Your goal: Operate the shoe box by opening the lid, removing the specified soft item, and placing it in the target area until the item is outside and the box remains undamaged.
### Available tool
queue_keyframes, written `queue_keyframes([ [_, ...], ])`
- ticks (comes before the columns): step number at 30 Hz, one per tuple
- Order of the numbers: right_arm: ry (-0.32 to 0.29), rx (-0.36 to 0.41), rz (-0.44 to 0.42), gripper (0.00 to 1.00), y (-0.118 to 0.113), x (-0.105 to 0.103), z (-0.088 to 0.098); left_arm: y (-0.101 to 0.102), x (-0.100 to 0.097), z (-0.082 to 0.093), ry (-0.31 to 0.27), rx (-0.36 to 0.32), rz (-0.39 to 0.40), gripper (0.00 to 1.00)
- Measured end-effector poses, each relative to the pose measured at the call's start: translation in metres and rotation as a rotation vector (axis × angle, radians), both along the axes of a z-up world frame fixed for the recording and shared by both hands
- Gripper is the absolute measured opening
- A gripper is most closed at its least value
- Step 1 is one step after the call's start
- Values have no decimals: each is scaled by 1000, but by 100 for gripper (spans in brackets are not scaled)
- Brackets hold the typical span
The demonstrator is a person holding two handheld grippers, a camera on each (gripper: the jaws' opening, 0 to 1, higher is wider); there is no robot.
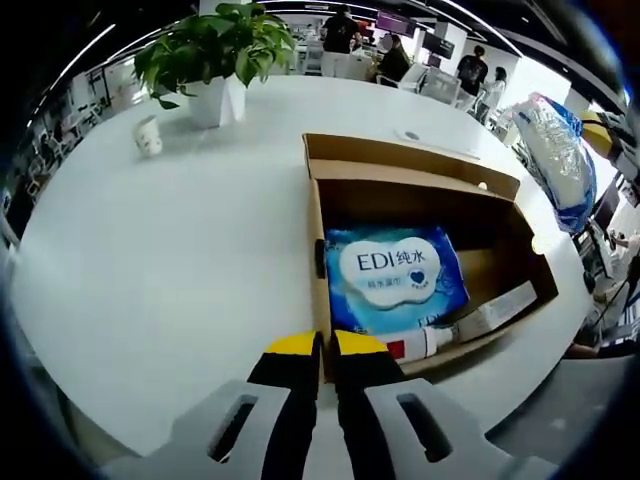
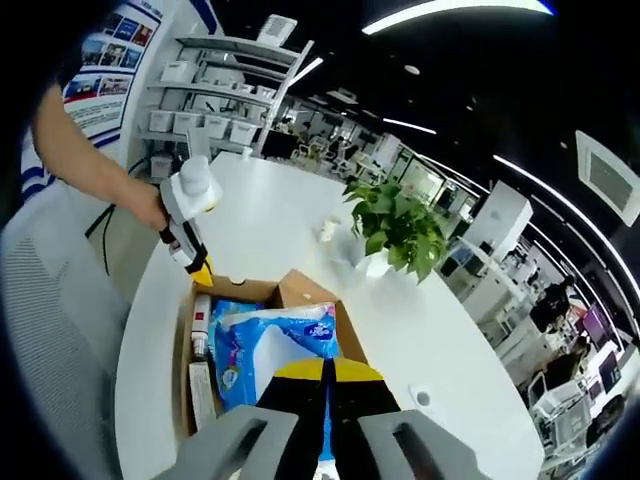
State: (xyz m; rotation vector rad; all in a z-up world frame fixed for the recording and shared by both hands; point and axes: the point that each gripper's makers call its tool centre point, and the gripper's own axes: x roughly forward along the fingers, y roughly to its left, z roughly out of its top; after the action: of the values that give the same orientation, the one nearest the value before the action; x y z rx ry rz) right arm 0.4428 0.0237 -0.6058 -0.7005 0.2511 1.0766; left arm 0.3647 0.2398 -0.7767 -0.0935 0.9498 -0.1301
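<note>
Looking along the left gripper [image 1: 325,345], we see its yellow-tipped jaws pressed together with nothing between them, poised at the near edge of the shoe box [image 1: 420,180]. That box stands open on the white table [image 1: 180,270], lid flap folded back on its far side. Inside it lies a blue wet-wipe pack [image 1: 395,275], flat against the near-left wall, with a white tube [image 1: 440,338] just beside it along the near wall.

In the right gripper view, the right gripper [image 2: 328,372] has its jaws closed on a second soft blue-and-white pack [image 2: 285,345], which sits above the box opening (we cannot tell whether it is fully clear of the walls). We judge this pack to be the specified soft item, partway out. The left gripper appears at the box's far-left corner, held by a person's hand [image 2: 150,205].

A potted plant [image 1: 220,55] and a small cup [image 1: 148,135] stand well beyond the box.

Risks from here:
- The pack may drag on the cardboard wall and tear or crease it, if the lift is not vertical.
- The box may rise or slide with the pack, since the left gripper is not visibly pinning it.
- The soft pack may sag and slip from a pinch on its edge.
</note>
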Motion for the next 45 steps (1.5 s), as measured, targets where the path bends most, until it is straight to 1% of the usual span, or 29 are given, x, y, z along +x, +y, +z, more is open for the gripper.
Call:
queue_keyframes([
  [4,-5,4,-5,0,-12,0,6,-2,-2,1,3,2,0,2],
  [17,-15,-6,-21,0,-52,3,13,-2,-2,2,4,-2,13,2],
  [20,-16,-10,-25,0,-60,0,14,-1,-2,2,2,-4,17,2],
  [23,-8,-12,-38,0,-76,5,14,0,-2,2,1,-5,17,2],
  [30,-12,-22,-66,0,-102,9,15,1,0,1,2,-8,17,2],
  [34,-11,-30,-83,0,-121,14,13,1,0,1,4,-7,16,2],
  [38,-3,-42,-92,0,-141,18,6,2,0,1,4,-8,17,2],
  [45,20,-57,-120,0,-174,22,-12,2,1,1,8,-5,17,2],
])
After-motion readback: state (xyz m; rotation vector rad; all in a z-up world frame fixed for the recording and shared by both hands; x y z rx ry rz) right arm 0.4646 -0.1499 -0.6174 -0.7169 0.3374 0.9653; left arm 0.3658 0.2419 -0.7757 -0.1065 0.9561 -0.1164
